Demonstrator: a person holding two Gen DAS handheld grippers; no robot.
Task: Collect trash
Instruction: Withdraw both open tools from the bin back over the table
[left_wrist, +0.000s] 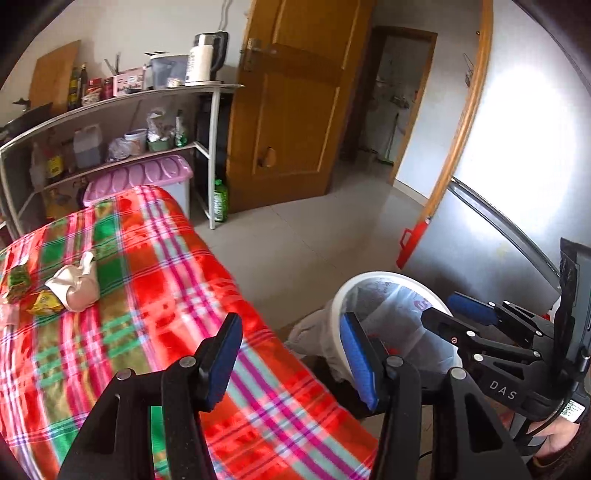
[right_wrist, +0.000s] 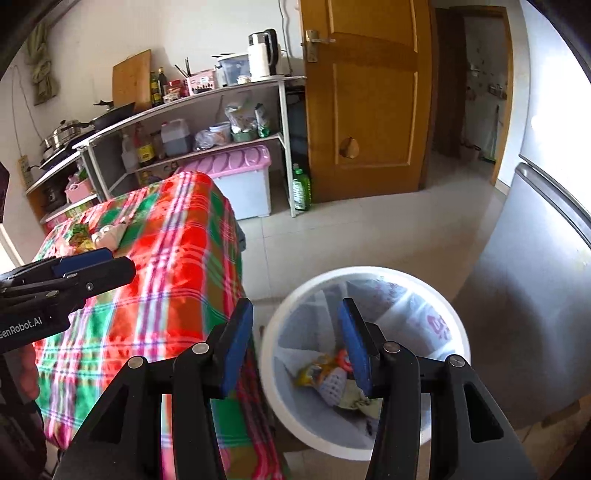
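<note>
on the left tongs (left_wrist: 291, 354) "genrobot.ai", on the right tongs (right_wrist: 293, 345) "das"; both part-open, holding nothing.

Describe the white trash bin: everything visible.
The white trash bin is a round, open-topped plastic pail standing upright on the tiled floor, beside the plaid-covered table. A thin translucent liner with red print drapes inside. At the bottom lie a yellow wrapper, white foam netting and other scraps. Neither gripper touches it.

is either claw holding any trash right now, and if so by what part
Nothing is held. The left claw and the right claw both stand open with empty gaps. Wrappers lie on the checked cloth; other trash lies in the white bin.
</note>
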